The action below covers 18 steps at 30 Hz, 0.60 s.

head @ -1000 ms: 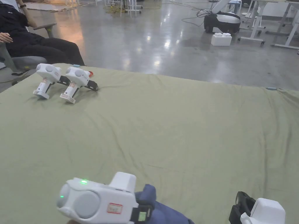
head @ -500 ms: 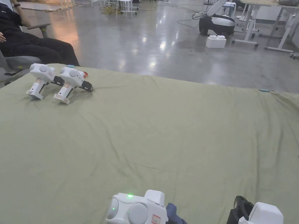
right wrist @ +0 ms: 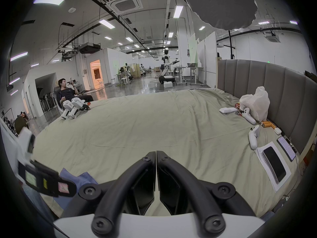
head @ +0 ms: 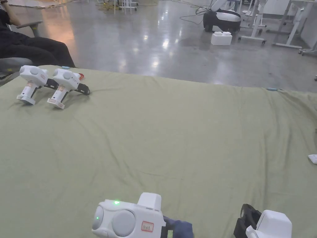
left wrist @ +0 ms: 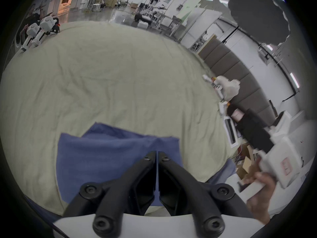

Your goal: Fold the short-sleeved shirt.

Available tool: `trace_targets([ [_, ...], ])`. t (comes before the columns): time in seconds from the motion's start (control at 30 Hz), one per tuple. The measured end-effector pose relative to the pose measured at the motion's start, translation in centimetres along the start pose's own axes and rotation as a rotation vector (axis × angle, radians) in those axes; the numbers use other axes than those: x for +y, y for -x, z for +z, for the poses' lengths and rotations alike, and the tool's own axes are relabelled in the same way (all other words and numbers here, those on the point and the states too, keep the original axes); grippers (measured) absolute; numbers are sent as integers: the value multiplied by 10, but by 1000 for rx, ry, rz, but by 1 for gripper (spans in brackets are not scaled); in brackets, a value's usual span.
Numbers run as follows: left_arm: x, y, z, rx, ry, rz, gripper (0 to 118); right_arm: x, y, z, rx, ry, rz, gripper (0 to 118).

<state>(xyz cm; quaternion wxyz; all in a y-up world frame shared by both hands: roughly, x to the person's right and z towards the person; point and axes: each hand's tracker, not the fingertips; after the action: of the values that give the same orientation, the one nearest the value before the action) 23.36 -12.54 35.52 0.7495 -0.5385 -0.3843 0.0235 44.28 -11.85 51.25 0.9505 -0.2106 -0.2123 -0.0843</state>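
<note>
A blue shirt (left wrist: 106,157) lies at the near edge of the green bed sheet (head: 173,133), and part of it hangs over the edge. My left gripper (left wrist: 157,153) is shut, and the cloth bunches at its tips. In the head view the left gripper (head: 168,231) is at the bottom centre with blue cloth (head: 182,228) coming out of its jaws. My right gripper (right wrist: 156,153) is shut with nothing in it and hovers over bare sheet to the right of the shirt. The head view has the right gripper (head: 247,218) at the bottom right.
Two spare grippers (head: 52,86) lie at the far left corner, and a person sits in a chair (head: 28,49) behind them. Phones, controllers and a plastic bag (right wrist: 255,104) line the right side by the padded headboard (right wrist: 274,90).
My left gripper has moved right along the near edge, taking the blue cloth with it. The right gripper has hardly moved. The head camera has shifted.
</note>
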Motion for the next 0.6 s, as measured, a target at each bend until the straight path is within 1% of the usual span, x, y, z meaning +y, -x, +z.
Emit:
trace_targets([
  [0.07,-10,6,-21,-14,63,24,2,-1,-2,1,-3,2,0,1],
  [0.2,-27,16,-53,-41,52,50,2,-4,-6,-1,-15,12,-1,1],
  [0.3,-32,22,-59,-83,1,82,2,-3,-7,0,-18,15,-1,1],
  [0.37,-33,22,-50,-93,-18,88,1,-2,-7,1,-19,10,0,1],
  [0.47,-31,20,-30,-109,-89,26,1,2,-5,2,-18,-6,11,1],
  [0.6,-16,21,14,-116,-270,-10,1,12,3,1,-15,-45,39,1],
])
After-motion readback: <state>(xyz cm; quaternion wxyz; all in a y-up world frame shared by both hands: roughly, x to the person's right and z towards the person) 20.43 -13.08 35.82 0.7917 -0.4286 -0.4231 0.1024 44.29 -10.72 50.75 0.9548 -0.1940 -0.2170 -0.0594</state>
